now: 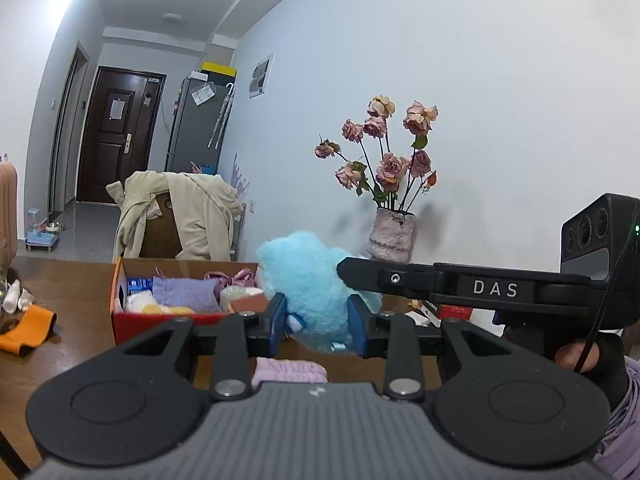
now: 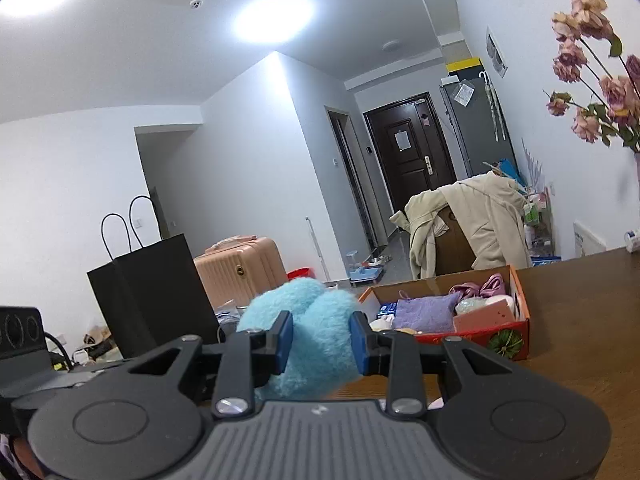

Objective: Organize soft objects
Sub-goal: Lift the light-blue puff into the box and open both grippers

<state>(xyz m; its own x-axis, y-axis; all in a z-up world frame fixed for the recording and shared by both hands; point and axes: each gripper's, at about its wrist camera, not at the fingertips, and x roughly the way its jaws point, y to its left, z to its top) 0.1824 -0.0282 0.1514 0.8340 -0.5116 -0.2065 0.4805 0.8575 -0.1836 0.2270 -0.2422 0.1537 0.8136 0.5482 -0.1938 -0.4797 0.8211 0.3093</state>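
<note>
A fluffy light-blue plush toy [image 1: 308,280] is held above the brown table, gripped by both grippers. My left gripper [image 1: 318,322] is shut on its lower part. My right gripper [image 2: 322,342] is shut on the same plush [image 2: 316,320]; its arm crosses the left wrist view from the right. A red and orange cardboard box [image 1: 160,318] with folded purple cloth [image 1: 184,294], pink fabric and other soft items stands just left of the plush; it also shows in the right wrist view [image 2: 508,330]. A small lilac cloth [image 1: 290,370] lies on the table under the left gripper.
An orange cloth [image 1: 28,330] lies at the table's left. A vase of dried roses [image 1: 390,236] stands by the wall. A chair draped with a beige coat [image 1: 180,216] is behind the box. A black paper bag [image 2: 148,292] and a pink suitcase [image 2: 240,268] stand beyond the table.
</note>
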